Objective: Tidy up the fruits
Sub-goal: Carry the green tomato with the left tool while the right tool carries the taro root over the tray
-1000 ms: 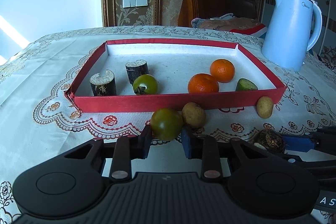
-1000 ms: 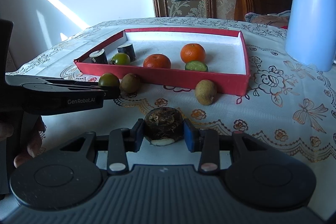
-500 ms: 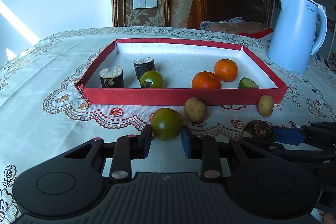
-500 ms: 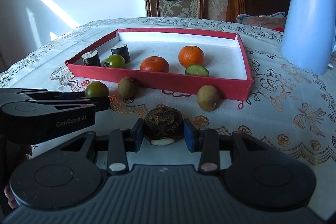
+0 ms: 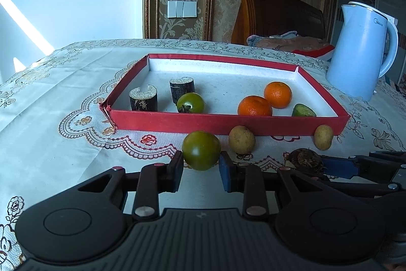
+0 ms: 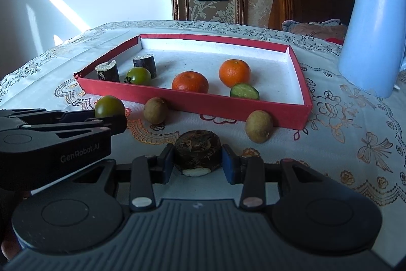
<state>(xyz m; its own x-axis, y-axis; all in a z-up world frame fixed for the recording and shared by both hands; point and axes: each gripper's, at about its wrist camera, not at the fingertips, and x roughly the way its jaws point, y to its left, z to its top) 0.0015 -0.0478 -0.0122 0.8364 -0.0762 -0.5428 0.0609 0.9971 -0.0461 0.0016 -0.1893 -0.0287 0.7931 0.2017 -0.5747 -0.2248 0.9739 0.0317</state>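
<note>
We hold both tongs tilted down over the table's near edge, side by side, pointing at the red tray [image 5: 228, 122]. Our left tongs [image 5: 201, 170] pinch a green tomato [image 5: 201, 153], just short of the tray's near wall. Our right tongs [image 6: 198, 164] pinch a dark round fruit [image 6: 197, 151], also outside the tray.

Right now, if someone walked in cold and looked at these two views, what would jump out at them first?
Probably the red tray mid-table, with two oranges bright against its white floor. Next, each gripper holds something just short of it: the left gripper has its fingers shut on a green tomato, the right gripper on a dark round fruit piece. The pale blue kettle stands beyond the tray's right end.
</note>
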